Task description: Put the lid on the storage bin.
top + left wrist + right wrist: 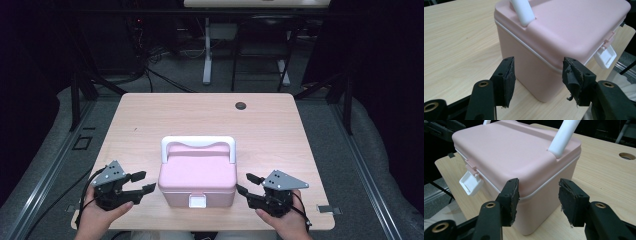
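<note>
Left claw (141, 182) and right claw (246, 183) open, empty, flanking pink box (197, 175), apparently untouched.

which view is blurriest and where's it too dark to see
High view: soft and low-detail, surroundings past the table nearly black. Left gripper view: pink box sharp, evenly lit, no glare. Right gripper view: box crisp too, background beyond the table dark.
</note>
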